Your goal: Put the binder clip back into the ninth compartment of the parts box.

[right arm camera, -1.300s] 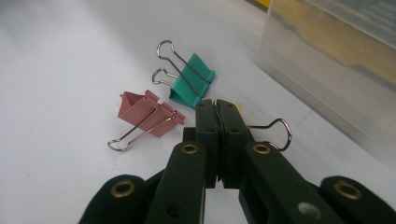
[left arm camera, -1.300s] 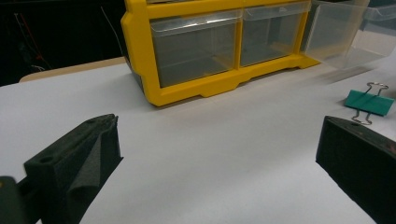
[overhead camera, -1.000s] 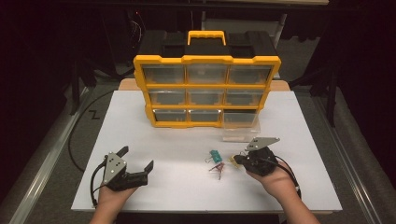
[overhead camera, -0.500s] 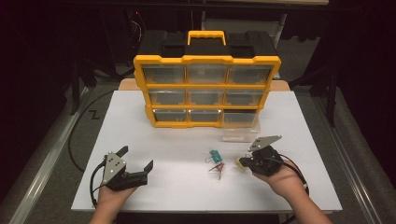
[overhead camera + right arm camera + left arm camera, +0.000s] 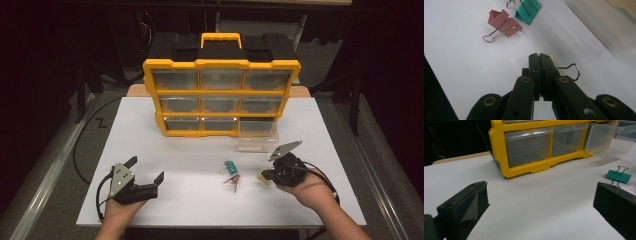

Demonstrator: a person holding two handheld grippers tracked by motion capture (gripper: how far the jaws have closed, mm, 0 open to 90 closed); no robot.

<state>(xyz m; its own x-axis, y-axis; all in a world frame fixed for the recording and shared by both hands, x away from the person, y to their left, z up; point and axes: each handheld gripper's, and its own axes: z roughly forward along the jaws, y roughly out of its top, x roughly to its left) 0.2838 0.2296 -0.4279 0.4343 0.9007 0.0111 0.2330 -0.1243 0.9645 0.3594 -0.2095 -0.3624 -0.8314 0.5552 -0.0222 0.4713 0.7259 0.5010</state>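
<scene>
My right gripper (image 5: 265, 177) (image 5: 540, 56) hovers low over the right of the white table (image 5: 190, 145), shut on a pale yellow binder clip (image 5: 551, 57) whose wire handle pokes out beside the jaws. A pink binder clip (image 5: 232, 179) (image 5: 504, 23) and a green binder clip (image 5: 229, 165) (image 5: 528, 7) (image 5: 618, 176) lie loose on the table just left of it. My left gripper (image 5: 147, 168) (image 5: 541, 195) rests at the front left, open, with bare table between its jaws.
A yellow drawer organizer (image 5: 220, 92) (image 5: 524, 145) with clear drawers stands at the back centre. Its bottom-right clear drawer (image 5: 257, 131) (image 5: 604, 140) is pulled out toward me. A black cable (image 5: 80, 145) runs off the table's left edge.
My right gripper has drifted slightly to the right, away from the loose clips, still shut on the yellow clip. The left gripper has stayed put.
</scene>
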